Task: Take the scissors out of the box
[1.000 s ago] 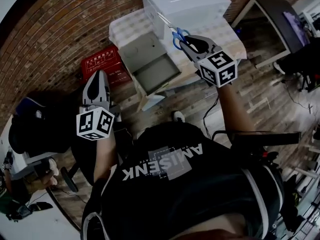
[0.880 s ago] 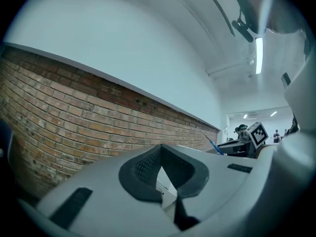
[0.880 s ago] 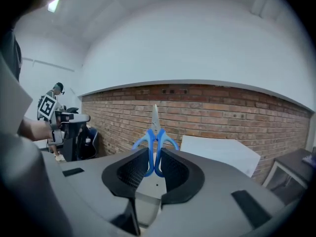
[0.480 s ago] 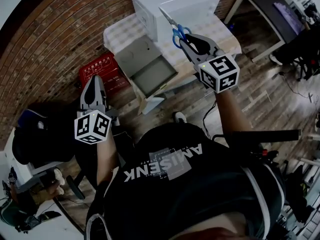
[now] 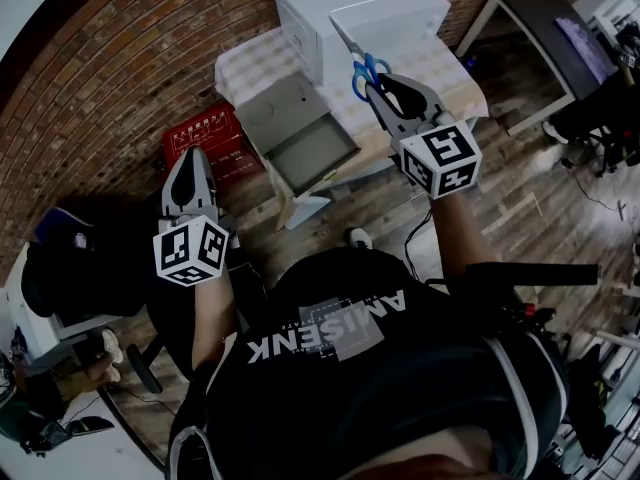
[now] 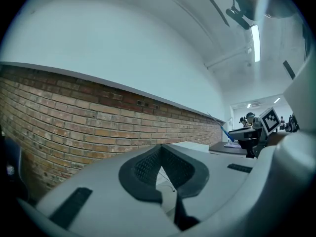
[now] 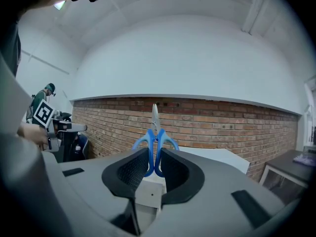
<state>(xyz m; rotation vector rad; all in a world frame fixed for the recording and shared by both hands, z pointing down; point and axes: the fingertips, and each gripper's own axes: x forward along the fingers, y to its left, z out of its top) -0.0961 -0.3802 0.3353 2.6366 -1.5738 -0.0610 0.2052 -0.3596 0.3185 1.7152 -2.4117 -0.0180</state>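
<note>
Black tee point(image 5: 400, 388) w/ grey print; grey left gripper point(image 5: 191, 156) & right gripper point(image 5: 376, 81), b/w marker cubes point(image 5: 190, 250).

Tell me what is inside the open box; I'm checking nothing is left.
Only bare grey floor shows in the box. Its walls may hide the edges. The scissors are out, in the right gripper.

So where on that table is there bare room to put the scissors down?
For the scissors, bare checked cloth shows between the white box and the table's near right edge; a smaller strip lies behind the open grey box. The boxes crowd the rest.
</note>
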